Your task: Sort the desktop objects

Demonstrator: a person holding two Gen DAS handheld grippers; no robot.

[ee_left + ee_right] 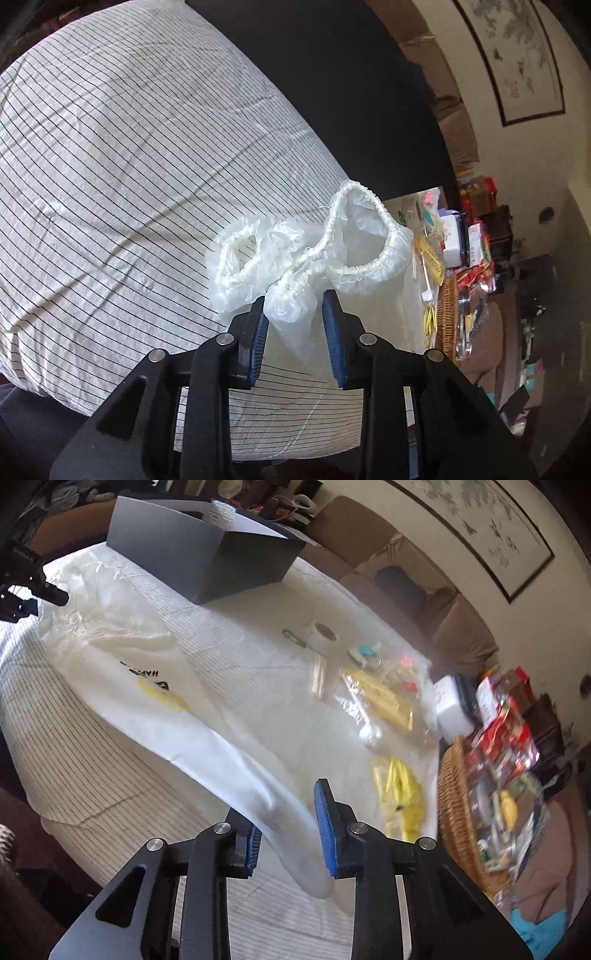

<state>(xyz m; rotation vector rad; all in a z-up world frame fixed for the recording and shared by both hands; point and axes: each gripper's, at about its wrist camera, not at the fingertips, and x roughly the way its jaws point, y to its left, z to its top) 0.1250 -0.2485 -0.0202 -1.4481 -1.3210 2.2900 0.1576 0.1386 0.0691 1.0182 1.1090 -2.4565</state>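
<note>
In the left wrist view my left gripper point(295, 299) stands with its blue pads apart. A bunch of clear plastic covers with elastic rims point(314, 251) lies on the striped tablecloth point(129, 166), and a fold of them sits between the pads. In the right wrist view my right gripper point(290, 812) is open, and a corner of the large white plastic bag point(147, 672) with a yellow and black print runs between its fingers. The left gripper point(22, 587) shows at the far left, at the bag's other end.
A dark open box point(207, 554) stands at the table's back. A tape roll point(325, 633), a green clip point(293, 637), wooden sticks point(319, 675), yellow packets point(400, 794) and a white box point(448, 709) lie to the right. A wicker basket point(456, 805) of snacks stands at the right edge.
</note>
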